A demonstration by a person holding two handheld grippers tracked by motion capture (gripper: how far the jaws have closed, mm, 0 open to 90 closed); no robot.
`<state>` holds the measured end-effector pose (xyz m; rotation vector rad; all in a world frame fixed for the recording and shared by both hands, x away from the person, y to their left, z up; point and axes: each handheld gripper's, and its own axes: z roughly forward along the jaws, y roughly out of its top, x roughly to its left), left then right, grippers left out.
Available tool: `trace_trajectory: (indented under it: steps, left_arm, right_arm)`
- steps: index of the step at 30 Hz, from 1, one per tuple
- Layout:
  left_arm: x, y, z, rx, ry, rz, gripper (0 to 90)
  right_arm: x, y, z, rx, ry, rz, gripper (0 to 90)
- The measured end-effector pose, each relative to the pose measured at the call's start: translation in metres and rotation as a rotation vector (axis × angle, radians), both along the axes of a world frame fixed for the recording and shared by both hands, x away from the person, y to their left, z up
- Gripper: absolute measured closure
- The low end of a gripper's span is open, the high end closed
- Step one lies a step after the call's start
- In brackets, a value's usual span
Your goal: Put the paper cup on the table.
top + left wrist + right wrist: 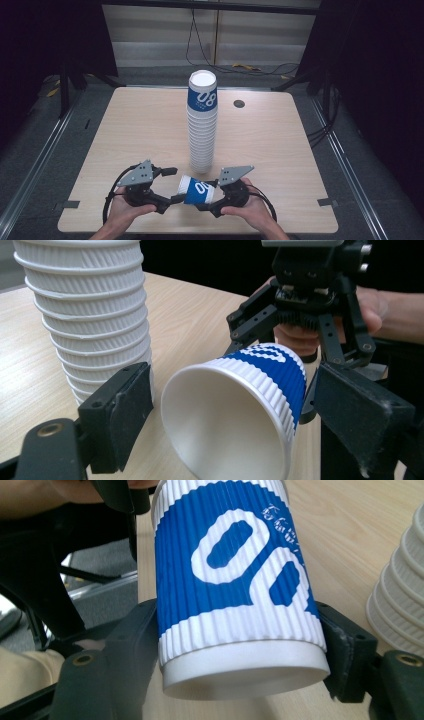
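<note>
The blue-and-white cup (196, 189) lies on its side in the air just in front of the foot of the tall cup stack (202, 125), low over the counter (280, 150). The right gripper (212, 196) has its jaws closed on the cup's base end, one on each ribbed flank. The left gripper (175, 185), on the far side of the cup from the right one, has its jaws wide, flanking the open rim without touching it. To do the handover well, I judge the left jaws should close gently below the rim, squarely on the ribbing, before the right lets go; too hard a squeeze would likely crush the paper mouth.
</note>
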<state>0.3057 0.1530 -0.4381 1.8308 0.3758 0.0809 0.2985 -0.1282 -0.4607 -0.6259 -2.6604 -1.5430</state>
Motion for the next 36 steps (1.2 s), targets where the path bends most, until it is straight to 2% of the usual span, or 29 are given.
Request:
trace_trajectory:
  steps: [5, 8, 11, 13, 18, 21, 28, 32, 36]
  left_arm:
    - [0.000, 0.002, 0.000, -0.020, 0.010, 0.009, 15.6]
    - [0.001, 0.003, 0.000, -0.024, 0.000, 0.012, 15.6]
    - [0.001, 0.002, 0.002, -0.050, -0.001, 0.011, 15.6]
    - [0.002, 0.001, 0.004, -0.051, -0.002, 0.009, 15.6]
    - [0.005, -0.002, 0.006, -0.061, 0.014, 0.039, 15.6]
    - [0.007, -0.002, 0.005, -0.049, 0.023, 0.012, 15.4]
    - [0.007, -0.002, 0.005, -0.071, 0.037, -0.022, 14.8]
    - [0.008, -0.002, 0.004, -0.068, 0.040, -0.011, 8.9]
    - [0.009, -0.003, 0.002, -0.061, 0.060, -0.007, 1.5]
  right_arm:
    - [-0.002, -0.001, -0.004, 0.039, 0.002, -0.019, 27.7]
    - [-0.003, -0.001, -0.005, 0.059, 0.005, -0.024, 27.7]
    - [-0.003, -0.002, -0.005, 0.107, -0.004, -0.024, 27.7]
    - [-0.003, -0.002, -0.006, 0.139, 0.000, -0.031, 27.7]
    - [-0.005, -0.002, -0.008, 0.197, -0.025, -0.045, 27.7]
    - [-0.006, -0.002, -0.010, 0.224, -0.032, -0.049, 27.7]
    - [-0.008, 0.000, -0.012, 0.277, -0.049, -0.045, 27.9]
    - [-0.008, 0.000, -0.012, 0.306, -0.054, -0.039, 27.9]
    - [-0.009, 0.001, -0.012, 0.324, -0.064, -0.041, 27.9]
